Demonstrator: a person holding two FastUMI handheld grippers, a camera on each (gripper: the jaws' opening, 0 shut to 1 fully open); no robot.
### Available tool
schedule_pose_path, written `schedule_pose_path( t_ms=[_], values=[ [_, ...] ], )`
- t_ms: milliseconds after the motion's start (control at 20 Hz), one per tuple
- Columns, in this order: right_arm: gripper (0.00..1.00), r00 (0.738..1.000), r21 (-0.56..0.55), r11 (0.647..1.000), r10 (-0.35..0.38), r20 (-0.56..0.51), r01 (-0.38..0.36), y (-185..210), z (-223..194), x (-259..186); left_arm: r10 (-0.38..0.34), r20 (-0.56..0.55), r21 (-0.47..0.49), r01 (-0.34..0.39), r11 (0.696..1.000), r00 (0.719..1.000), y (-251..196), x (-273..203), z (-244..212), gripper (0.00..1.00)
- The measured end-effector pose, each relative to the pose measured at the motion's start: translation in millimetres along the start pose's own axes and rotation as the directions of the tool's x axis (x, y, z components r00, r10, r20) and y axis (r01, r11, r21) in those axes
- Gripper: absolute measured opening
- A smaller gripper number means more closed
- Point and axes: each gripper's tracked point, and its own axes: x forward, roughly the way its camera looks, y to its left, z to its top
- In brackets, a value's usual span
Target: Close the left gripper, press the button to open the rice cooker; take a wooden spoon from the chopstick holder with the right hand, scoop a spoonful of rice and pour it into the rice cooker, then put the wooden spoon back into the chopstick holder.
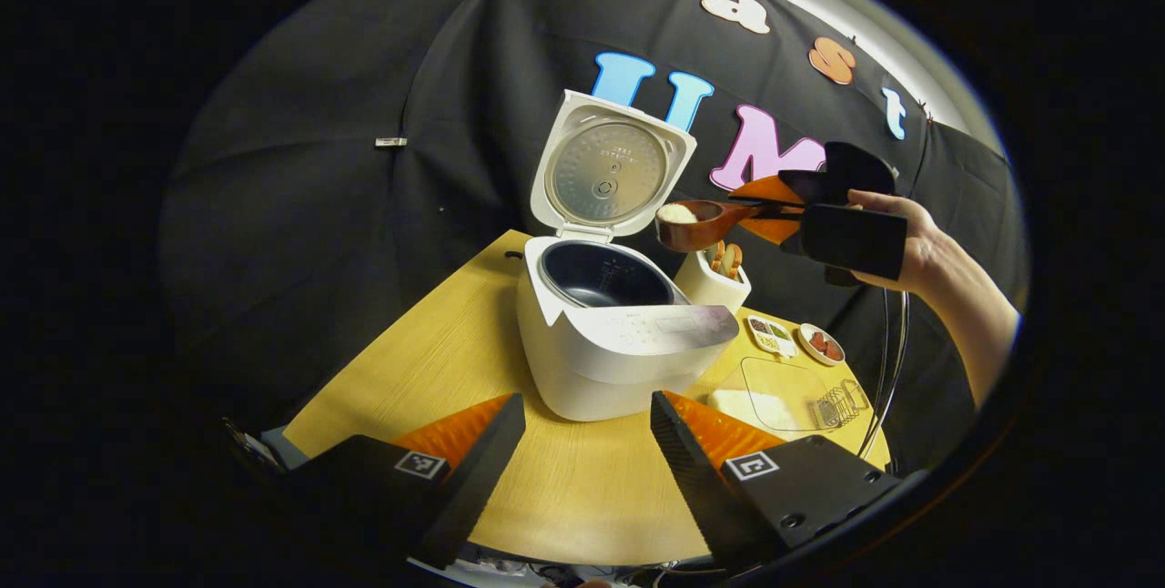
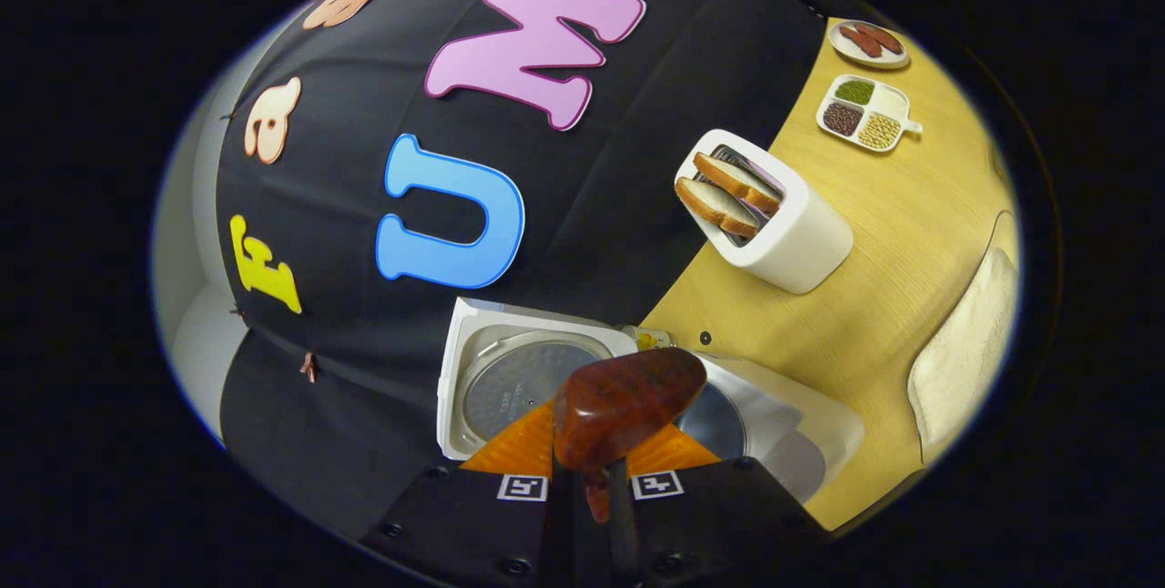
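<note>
The white rice cooker (image 1: 601,351) stands open on the wooden table, its lid (image 1: 610,165) upright and the dark inner pot (image 1: 596,274) bare. The wooden spoon (image 1: 696,224) carries a heap of white rice (image 1: 678,213) and hovers level above the cooker's right rim. My right gripper (image 1: 783,206) is shut on the spoon's handle, with a hand behind it. In the right gripper view the spoon's underside (image 2: 628,406) hides part of the pot (image 2: 719,420), and my right gripper (image 2: 592,470) clamps the handle. My left gripper (image 1: 587,401) stands open, low in front of the cooker.
A white toaster (image 1: 710,283) with bread slices stands right behind the cooker. To the right are a divided dish of beans (image 1: 772,335), a small plate (image 1: 822,344), a clear tub of rice (image 1: 774,397) and a metal wire holder (image 1: 842,404).
</note>
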Motion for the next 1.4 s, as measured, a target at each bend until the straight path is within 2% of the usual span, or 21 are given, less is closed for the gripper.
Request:
schedule_pose_path(
  t_ms=[300, 500, 600, 1100, 1300, 1400],
  values=[
    [0.18, 0.998, -0.200, 0.980, 0.005, 0.060, 0.007, 6.6, -10.6, 25.2, 0.008, -0.003, 0.015, -0.008, 1.000, 1.000, 3.2, 0.1, 0.8, 0.96],
    [0.18, 0.996, -0.414, 0.910, 0.004, 0.090, 0.034, 5.9, -18.5, 37.7, 0.014, 0.000, 0.013, -0.014, 1.000, 1.000, 2.7, -0.6, 4.4, 0.96],
    [0.18, 0.997, -0.483, 0.875, 0.007, 0.080, 0.032, 6.8, -26.7, 43.4, 0.009, 0.000, 0.016, -0.009, 1.000, 1.000, 2.3, -0.4, 4.5, 0.96],
    [0.19, 0.996, -0.627, 0.778, 0.032, 0.088, 0.030, 13.8, -39.9, 71.6, 0.008, -0.019, 0.037, -0.007, 0.999, 1.000, 1.4, 0.2, 3.1, 0.96],
    [0.19, 0.992, -0.724, 0.689, 0.064, 0.112, 0.037, 21.5, -43.8, 74.0, 0.006, -0.019, 0.064, -0.005, 0.998, 1.000, 2.4, 0.8, 5.1, 0.96],
    [0.18, 0.993, -0.786, 0.616, 0.059, 0.106, 0.047, 19.3, -49.2, 75.8, 0.001, -0.010, 0.072, 0.000, 0.997, 1.000, 1.9, -1.3, 8.7, 0.95]
  ],
)
